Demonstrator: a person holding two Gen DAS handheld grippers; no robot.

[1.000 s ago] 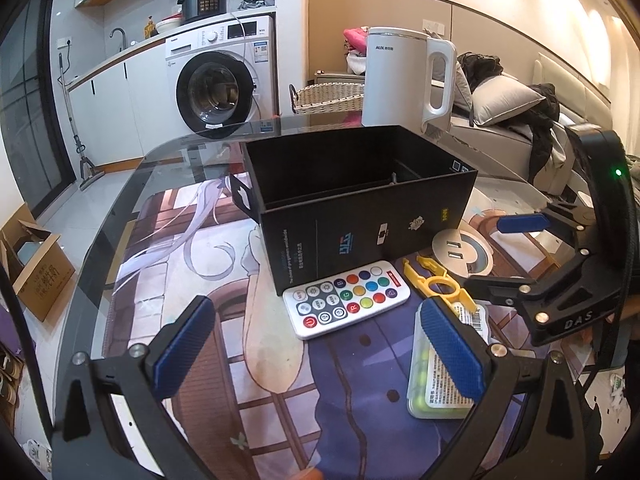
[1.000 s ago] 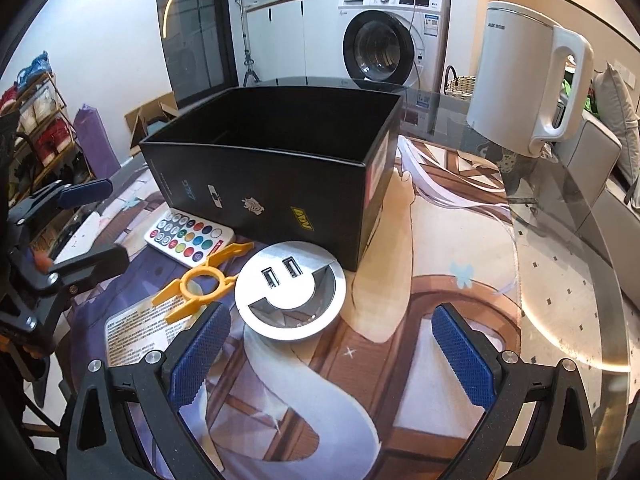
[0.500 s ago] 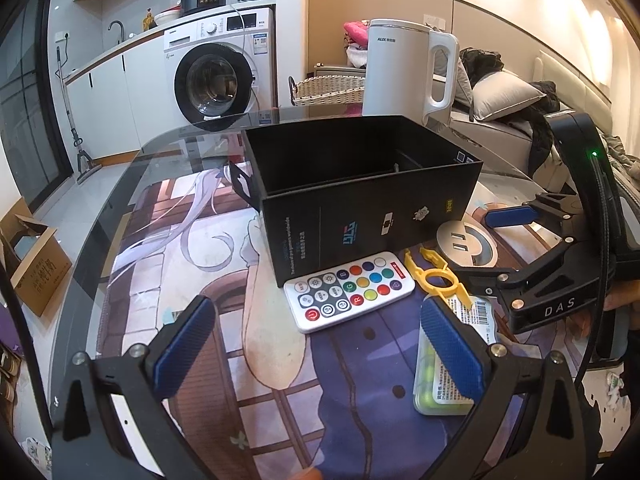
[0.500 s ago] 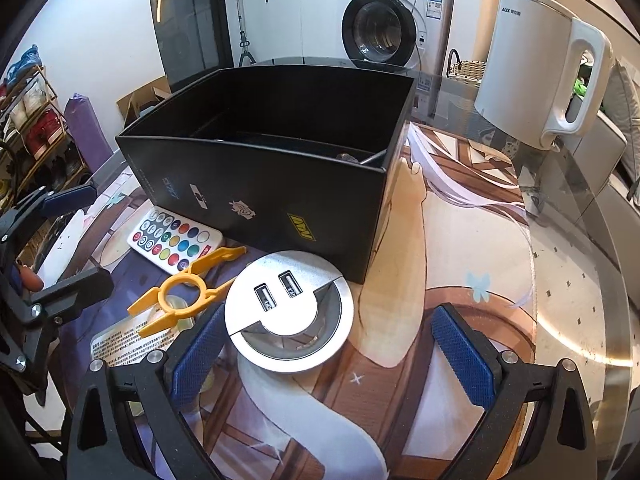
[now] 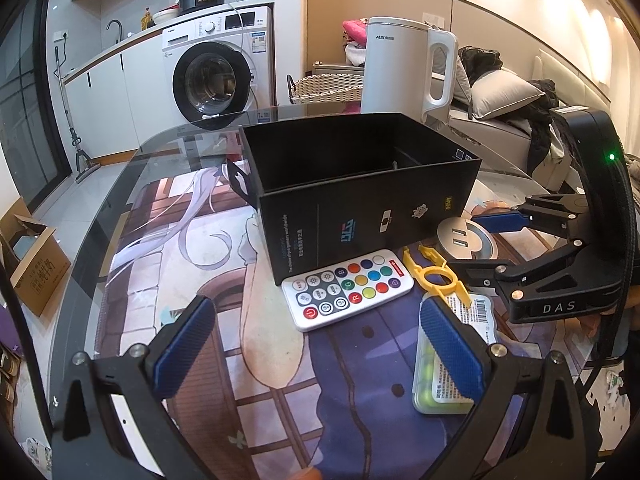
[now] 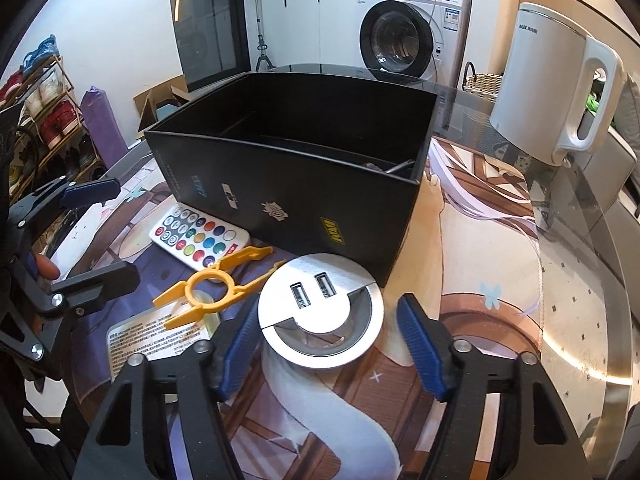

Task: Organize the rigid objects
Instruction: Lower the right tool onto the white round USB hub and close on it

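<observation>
Your right hand-held gripper [image 6: 332, 346] is closing around the round silver USB hub [image 6: 320, 310], pads not yet pressing; it is lying flat on the worktop [image 6: 560, 280], ports facing the black box [image 6: 292, 168]. Your left hand-held gripper [image 5: 316, 344] is hanging released.

Count of items on the table [image 5: 132, 184]:
- Black box [image 6: 292, 184], open at the top: 1.
- White remote with coloured buttons [image 5: 348, 288]: 1.
- Yellow plastic tool with a ring in the middle [image 6: 218, 288]: 1.
- Round silver disc [image 6: 320, 312] with USB sockets: 1; sockets in it: 2.
- Clear labelled case holding green balls [image 5: 444, 364]: 1; the balls are too hidden to count.
- White kettle [image 6: 548, 80]: 1.

Contents of the box: partly hidden, no count.

Background: washing machine [image 5: 220, 76]: 1; wicker basket [image 5: 326, 88]: 1.
</observation>
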